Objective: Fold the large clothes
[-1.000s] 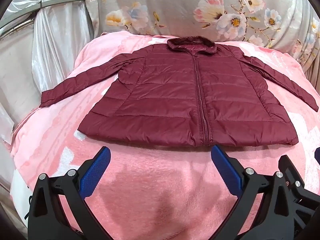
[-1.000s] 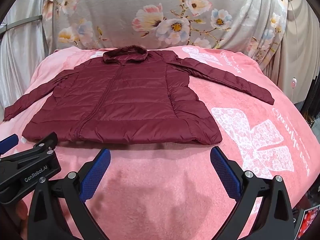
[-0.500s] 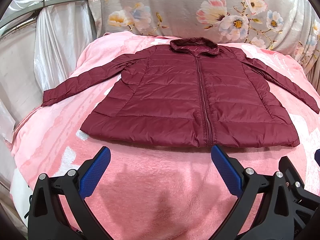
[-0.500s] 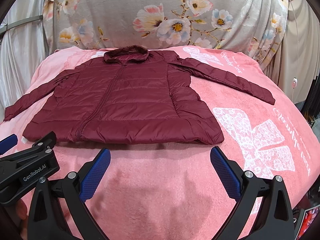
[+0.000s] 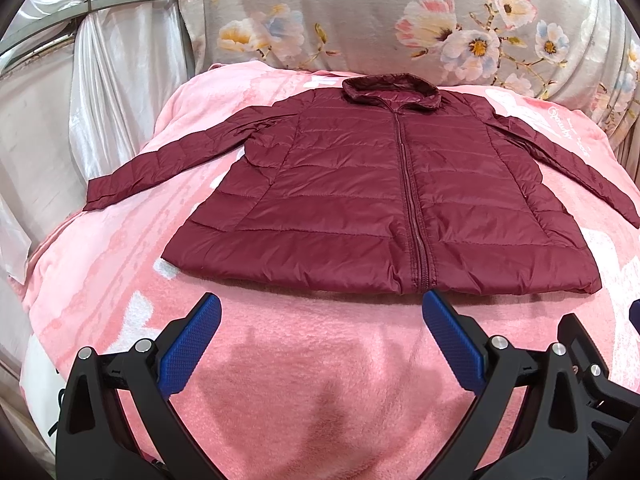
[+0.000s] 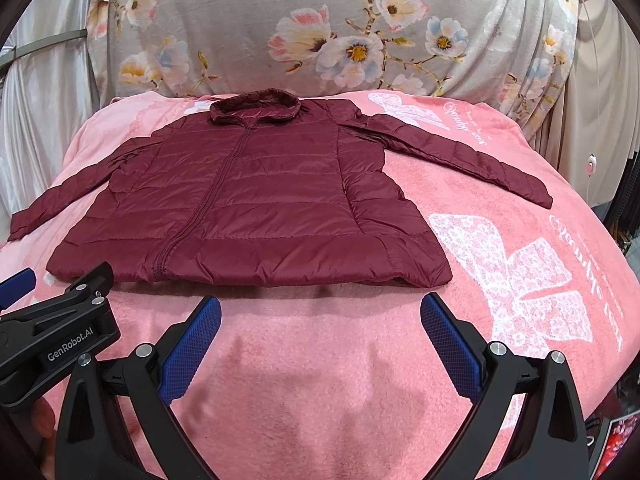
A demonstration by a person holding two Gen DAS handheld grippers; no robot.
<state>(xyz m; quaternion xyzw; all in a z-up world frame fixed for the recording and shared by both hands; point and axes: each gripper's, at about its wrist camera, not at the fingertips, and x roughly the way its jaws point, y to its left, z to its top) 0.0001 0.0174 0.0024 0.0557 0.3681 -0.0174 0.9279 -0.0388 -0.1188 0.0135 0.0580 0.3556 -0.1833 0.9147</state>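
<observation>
A maroon quilted puffer jacket (image 5: 384, 200) lies flat and zipped on a pink blanket (image 5: 312, 360), collar at the far side, both sleeves spread outward. It also shows in the right wrist view (image 6: 248, 208). My left gripper (image 5: 320, 312) is open and empty, hovering just in front of the hem near the zipper's bottom. My right gripper (image 6: 320, 312) is open and empty, in front of the hem's right half. The left gripper's body (image 6: 56, 328) shows at the left of the right wrist view.
The blanket covers a raised bed-like surface with a white bow print (image 6: 520, 280) on its right part. A grey floral curtain (image 6: 340, 40) hangs behind. White satin drapes (image 5: 80, 120) hang at the left. The surface drops off at both sides.
Both grippers have stayed open and drifted slightly; the jacket sits a little lower and to the right in the left wrist view. The jacket itself has not moved.
</observation>
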